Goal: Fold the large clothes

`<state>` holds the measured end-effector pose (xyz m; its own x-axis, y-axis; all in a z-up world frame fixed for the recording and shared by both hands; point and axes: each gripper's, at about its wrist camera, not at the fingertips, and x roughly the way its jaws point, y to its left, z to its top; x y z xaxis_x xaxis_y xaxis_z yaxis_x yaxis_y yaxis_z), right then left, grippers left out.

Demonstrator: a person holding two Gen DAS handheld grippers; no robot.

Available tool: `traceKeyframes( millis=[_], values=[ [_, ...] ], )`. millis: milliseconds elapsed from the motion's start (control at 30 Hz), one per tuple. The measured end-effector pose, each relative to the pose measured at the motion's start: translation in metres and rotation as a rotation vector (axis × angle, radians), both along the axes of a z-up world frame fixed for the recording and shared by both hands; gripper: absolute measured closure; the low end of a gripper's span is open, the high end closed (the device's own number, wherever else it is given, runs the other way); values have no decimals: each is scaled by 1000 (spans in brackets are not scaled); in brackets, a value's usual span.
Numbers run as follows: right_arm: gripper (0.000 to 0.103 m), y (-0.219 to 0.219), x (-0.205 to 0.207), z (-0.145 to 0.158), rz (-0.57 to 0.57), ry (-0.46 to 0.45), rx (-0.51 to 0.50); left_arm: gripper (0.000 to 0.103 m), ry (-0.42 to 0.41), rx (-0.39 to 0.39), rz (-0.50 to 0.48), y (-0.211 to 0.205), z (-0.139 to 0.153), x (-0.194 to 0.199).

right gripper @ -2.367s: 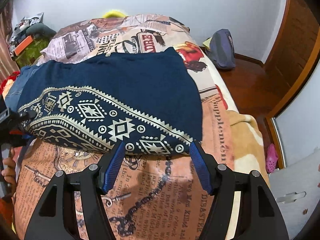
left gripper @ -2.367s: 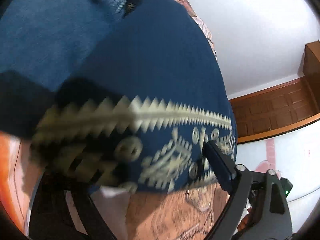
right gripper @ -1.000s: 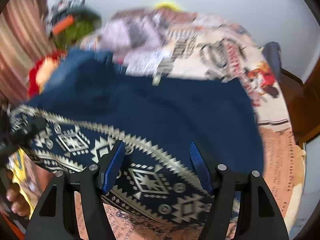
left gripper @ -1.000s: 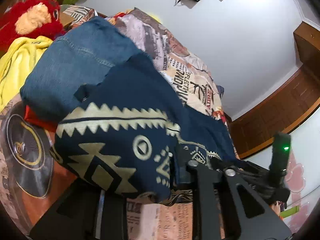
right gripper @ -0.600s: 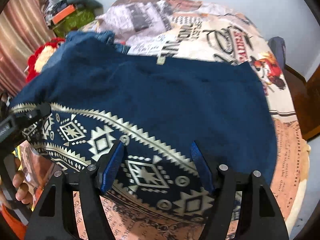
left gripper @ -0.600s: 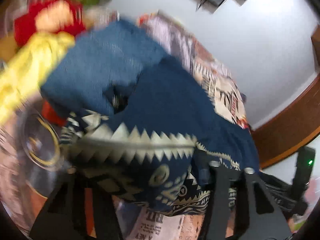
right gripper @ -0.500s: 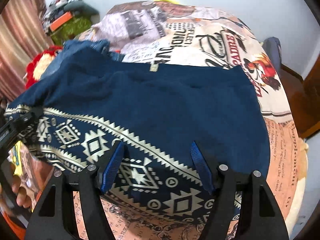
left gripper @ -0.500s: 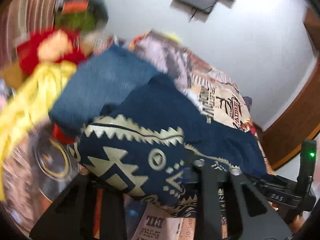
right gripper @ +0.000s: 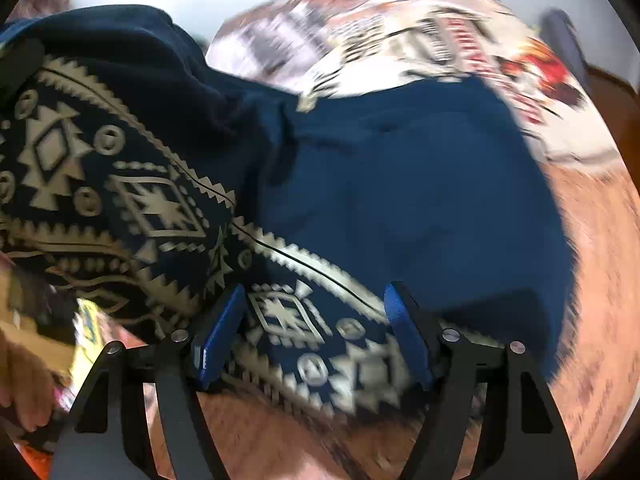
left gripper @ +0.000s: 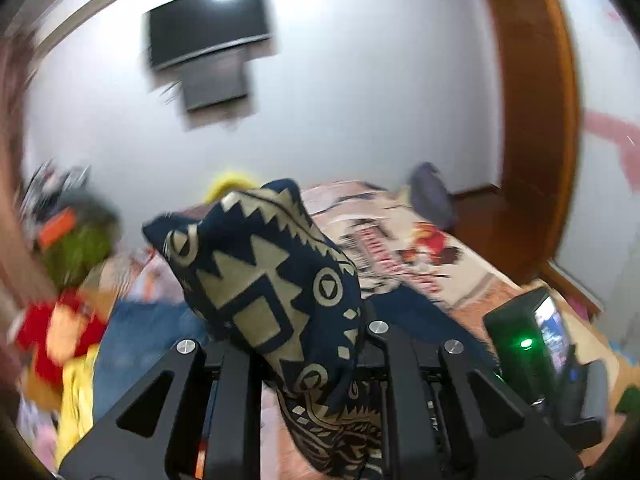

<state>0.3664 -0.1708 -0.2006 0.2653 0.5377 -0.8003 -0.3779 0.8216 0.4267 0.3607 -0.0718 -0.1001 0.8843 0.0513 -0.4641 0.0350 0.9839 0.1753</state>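
Observation:
A navy garment with a cream geometric band (right gripper: 168,208) lies on the printed bedspread (right gripper: 400,40). My left gripper (left gripper: 308,344) is shut on the garment's patterned corner (left gripper: 272,280) and holds it raised, the cloth bunched up above the jaws. My right gripper (right gripper: 312,328) is open; its blue pads (right gripper: 218,336) stand on either side of the patterned hem, which lies between them. The plain navy part (right gripper: 420,184) spreads to the right on the bed. The left gripper also shows at the far left of the right wrist view (right gripper: 16,64).
Folded blue jeans (left gripper: 144,340), a yellow garment (left gripper: 76,392) and a red plush toy (left gripper: 52,328) lie at the left. A wall TV (left gripper: 208,20), a wooden door frame (left gripper: 536,120) and a grey bag (left gripper: 432,196) are behind. The other gripper's green-lit body (left gripper: 532,340) is at right.
My left gripper has lifted and tilted upward with the patterned corner, so the wall and TV now fill its view. The cloth has bunched up toward the left in the right wrist view.

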Motion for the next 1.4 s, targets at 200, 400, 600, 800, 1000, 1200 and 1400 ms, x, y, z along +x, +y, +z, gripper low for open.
traceKeyframes(
  millis=[200, 400, 600, 800, 1000, 1200, 1400],
  values=[
    [34, -104, -19, 7, -208, -59, -130, 88, 175, 15, -277, -81, -30, 18],
    [34, -174, -35, -9, -339, 29, -142, 87, 564, -123, -327, -112, -116, 50],
    [34, -188, -45, 2, -347, 14, -145, 70, 578, -187, -340, -93, -109, 45],
    [34, -174, -34, 20, -311, -56, -122, 30, 552, -314, -350, -66, -72, 15],
    [34, -160, -31, 46, -292, -117, -57, 1, 436, -245, -155, -18, -67, -19],
    [33, -146, -19, 41, -294, -102, -51, 1, 587, -280, -137, -5, -112, -26],
    [32, -140, -16, 11, -296, -12, -115, 1, 677, -235, -78, -3, -150, -6]
  ],
)
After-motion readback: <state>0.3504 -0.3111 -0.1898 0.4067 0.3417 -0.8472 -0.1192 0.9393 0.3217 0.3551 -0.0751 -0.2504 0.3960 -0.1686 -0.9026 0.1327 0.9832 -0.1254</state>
